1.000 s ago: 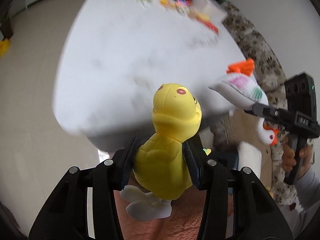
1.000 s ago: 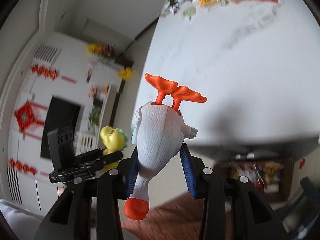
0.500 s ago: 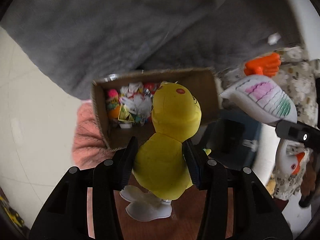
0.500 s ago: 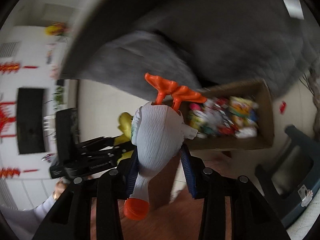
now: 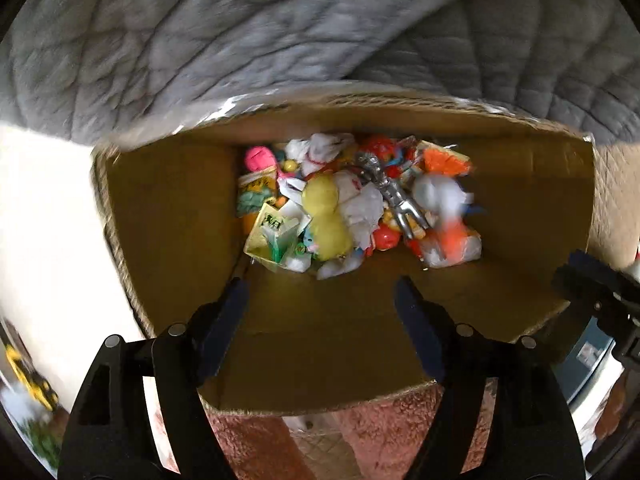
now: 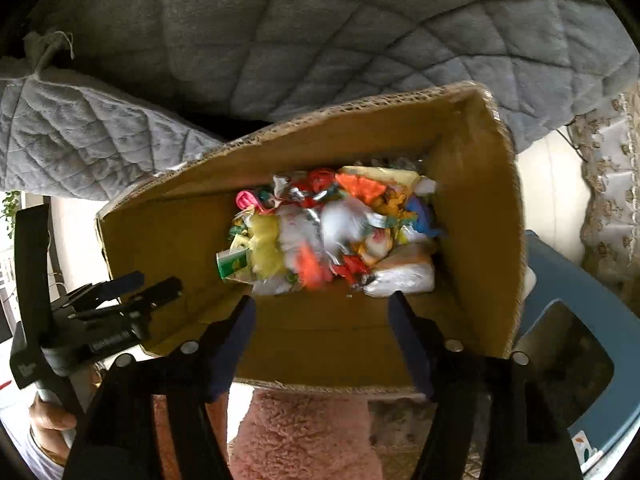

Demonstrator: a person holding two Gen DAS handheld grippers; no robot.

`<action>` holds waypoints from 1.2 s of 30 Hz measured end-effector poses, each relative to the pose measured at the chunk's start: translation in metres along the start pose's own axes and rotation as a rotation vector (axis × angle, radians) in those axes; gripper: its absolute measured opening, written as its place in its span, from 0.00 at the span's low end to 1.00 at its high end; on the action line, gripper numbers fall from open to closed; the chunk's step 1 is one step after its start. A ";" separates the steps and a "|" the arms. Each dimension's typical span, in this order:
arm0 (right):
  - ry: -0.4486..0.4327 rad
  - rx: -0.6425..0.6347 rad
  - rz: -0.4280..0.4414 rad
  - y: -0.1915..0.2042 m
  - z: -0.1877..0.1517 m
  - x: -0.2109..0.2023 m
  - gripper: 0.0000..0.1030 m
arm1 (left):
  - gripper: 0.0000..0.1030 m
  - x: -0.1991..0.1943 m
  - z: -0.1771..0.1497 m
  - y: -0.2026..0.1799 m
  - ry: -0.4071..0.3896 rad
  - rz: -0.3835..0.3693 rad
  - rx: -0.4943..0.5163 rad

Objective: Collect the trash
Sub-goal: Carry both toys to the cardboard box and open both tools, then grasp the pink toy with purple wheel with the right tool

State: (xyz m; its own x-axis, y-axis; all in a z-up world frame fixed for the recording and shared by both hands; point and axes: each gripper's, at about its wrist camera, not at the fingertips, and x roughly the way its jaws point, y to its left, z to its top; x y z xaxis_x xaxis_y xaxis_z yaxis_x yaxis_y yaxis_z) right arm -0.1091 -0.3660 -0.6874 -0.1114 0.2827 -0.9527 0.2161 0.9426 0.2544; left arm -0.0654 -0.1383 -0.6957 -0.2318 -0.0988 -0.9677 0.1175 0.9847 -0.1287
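Observation:
A brown cardboard box (image 5: 168,216) holds a heap of colourful trash. The yellow duck toy (image 5: 326,216) lies in the heap; in the right wrist view it is a yellow blur (image 6: 266,246). The white bird toy with orange parts (image 5: 440,204) lies blurred in the box to the right, also seen in the right wrist view (image 6: 340,224). My left gripper (image 5: 322,292) is open and empty above the box's near wall. My right gripper (image 6: 320,306) is open and empty above the box (image 6: 172,240). The left gripper also shows in the right wrist view (image 6: 156,282).
A grey quilted blanket (image 5: 280,24) hangs behind the box. A pink fluffy cloth (image 6: 304,436) lies below the box's near edge. A blue plastic stool (image 6: 568,320) stands to the right. A silver figure (image 5: 394,196) lies among the trash.
Both grippers moved over the box and opened. The yellow duck and the white bird have dropped out of them into the trash heap.

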 end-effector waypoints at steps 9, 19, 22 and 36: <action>-0.089 0.000 0.107 0.023 -0.028 -0.094 0.75 | 0.72 -0.092 -0.033 -0.003 -0.068 -0.022 0.048; -0.272 -0.099 0.222 0.104 -0.060 -0.241 0.78 | 0.72 -0.281 -0.086 0.000 -0.289 -0.071 0.196; -0.386 -0.119 0.257 0.129 -0.051 -0.297 0.78 | 0.84 -0.351 -0.084 0.010 -0.416 -0.105 0.192; -0.662 0.276 0.460 0.198 0.257 -0.446 0.89 | 0.87 -0.463 0.055 0.106 -0.584 -0.208 0.117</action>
State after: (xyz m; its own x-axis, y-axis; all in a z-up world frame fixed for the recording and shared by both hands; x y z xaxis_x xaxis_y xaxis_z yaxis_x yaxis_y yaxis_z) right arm 0.2322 -0.3515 -0.2545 0.6175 0.3838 -0.6866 0.3393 0.6576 0.6727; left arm 0.1078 0.0035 -0.2729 0.3004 -0.3816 -0.8742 0.2395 0.9173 -0.3181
